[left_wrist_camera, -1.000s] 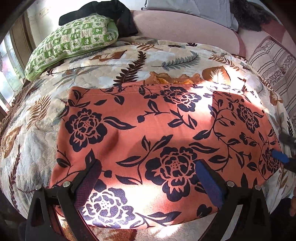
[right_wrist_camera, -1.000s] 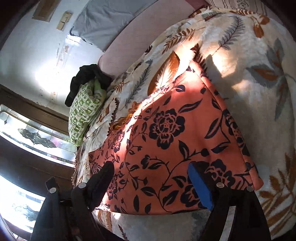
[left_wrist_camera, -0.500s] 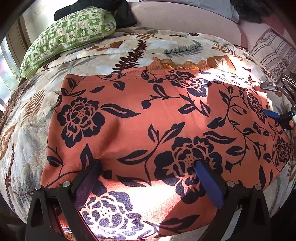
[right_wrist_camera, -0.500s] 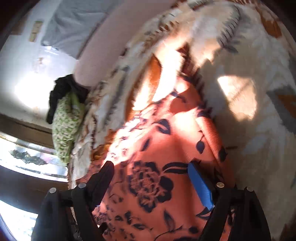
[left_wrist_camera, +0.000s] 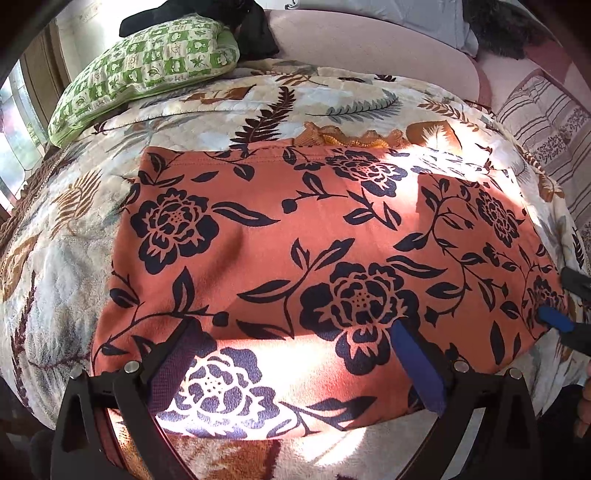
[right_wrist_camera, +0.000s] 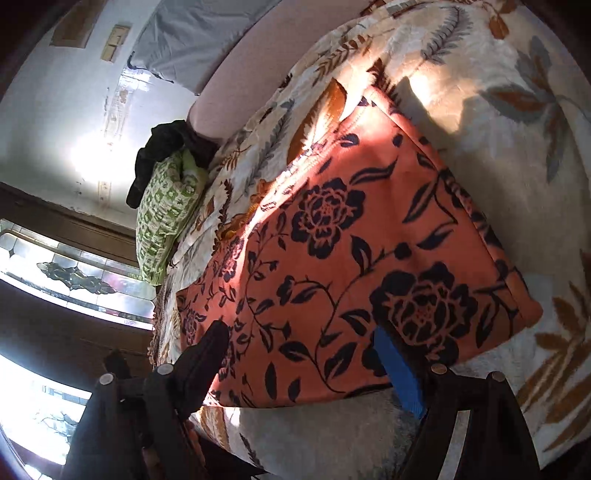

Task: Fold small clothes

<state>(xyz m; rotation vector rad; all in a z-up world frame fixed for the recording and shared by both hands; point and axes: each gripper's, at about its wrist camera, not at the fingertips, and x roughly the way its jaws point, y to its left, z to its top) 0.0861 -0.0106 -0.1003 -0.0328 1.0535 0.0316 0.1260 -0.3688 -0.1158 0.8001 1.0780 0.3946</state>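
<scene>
An orange garment (left_wrist_camera: pixel 295 229) with dark blue flowers lies spread flat on the leaf-patterned blanket (left_wrist_camera: pixel 66 258). My left gripper (left_wrist_camera: pixel 295 343) stands open over the garment's near edge, its fingers wide apart with only flat cloth below them. At the garment's right corner my right gripper (left_wrist_camera: pixel 561 299) shows at the frame's edge with its blue pad (left_wrist_camera: pixel 552 319) over the fabric. In the right wrist view the same garment (right_wrist_camera: pixel 351 251) fills the middle, and my right gripper (right_wrist_camera: pixel 303 354) is open above its near side, gripping nothing.
A ruffled orange piece (left_wrist_camera: pixel 351 138) peeks out behind the garment's far edge. A green patterned pillow (left_wrist_camera: pixel 147 70) with black clothing (left_wrist_camera: pixel 255 26) on it lies at the back left. A pink headboard cushion (left_wrist_camera: pixel 369 40) and a striped cushion (left_wrist_camera: pixel 546 129) are at the back right.
The right gripper swung up along the garment's right side half a second ago and has come back down to its near right corner. The left gripper stays over the near edge.
</scene>
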